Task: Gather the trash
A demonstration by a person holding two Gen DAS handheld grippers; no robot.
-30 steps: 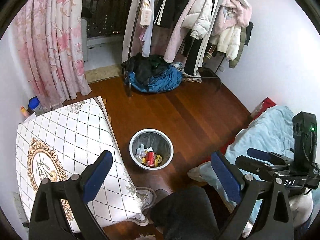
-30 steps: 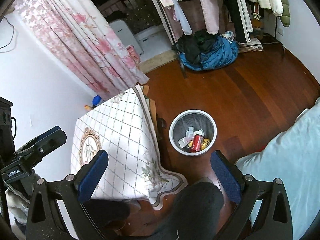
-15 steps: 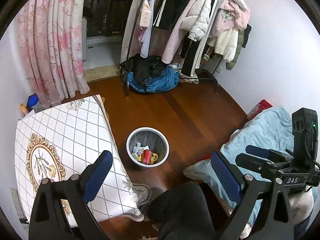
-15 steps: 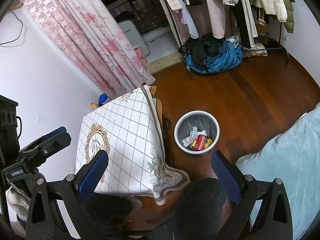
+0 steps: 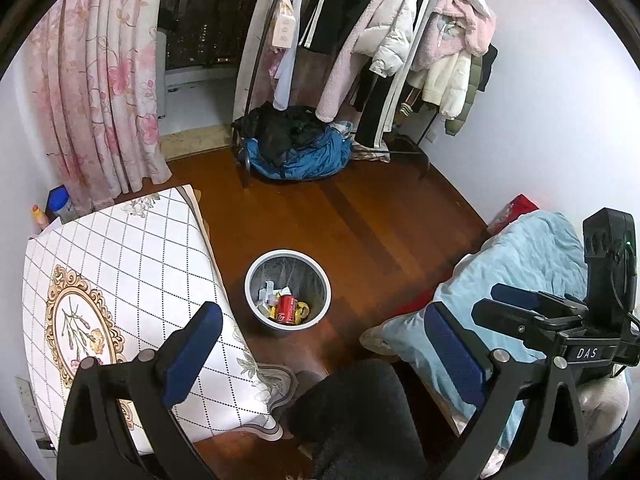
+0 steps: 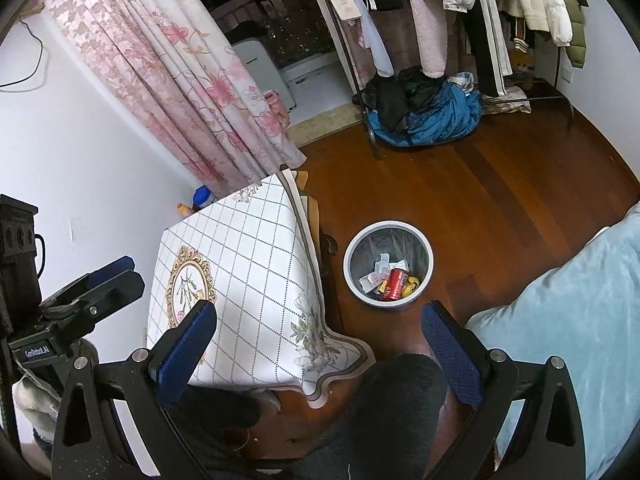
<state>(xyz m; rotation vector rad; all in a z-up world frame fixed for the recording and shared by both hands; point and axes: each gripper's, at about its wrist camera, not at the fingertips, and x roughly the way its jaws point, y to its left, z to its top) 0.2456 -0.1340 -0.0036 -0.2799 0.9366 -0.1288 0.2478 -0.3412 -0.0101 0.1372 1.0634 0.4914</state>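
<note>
A grey waste bin [image 5: 256, 276] [image 6: 352, 276] stands on the wooden floor beside the table. It holds a red can [image 5: 287, 308] [image 6: 394, 282], white paper scraps [image 6: 378, 272] and a yellow wrapper [image 6: 412, 282]. My left gripper [image 5: 324, 348] is open and empty, high above the floor, with the bin ahead between its fingers. My right gripper [image 6: 320, 346] is open and empty, also high up. The right gripper shows at the right of the left wrist view [image 5: 532, 312], and the left gripper shows at the left of the right wrist view [image 6: 92, 292].
A table with a white patterned cloth [image 5: 120, 280] [image 6: 240, 264] stands left of the bin. A bed with a light blue blanket [image 5: 520, 272] [image 6: 580, 320] is on the right. A clothes rack [image 5: 380, 60] and a pile of clothes [image 5: 296, 148] stand at the back. A pink curtain [image 5: 100, 80] hangs at the left.
Both grippers have risen and pulled back, so the bin and table look smaller and farther. Both stay open and empty.
</note>
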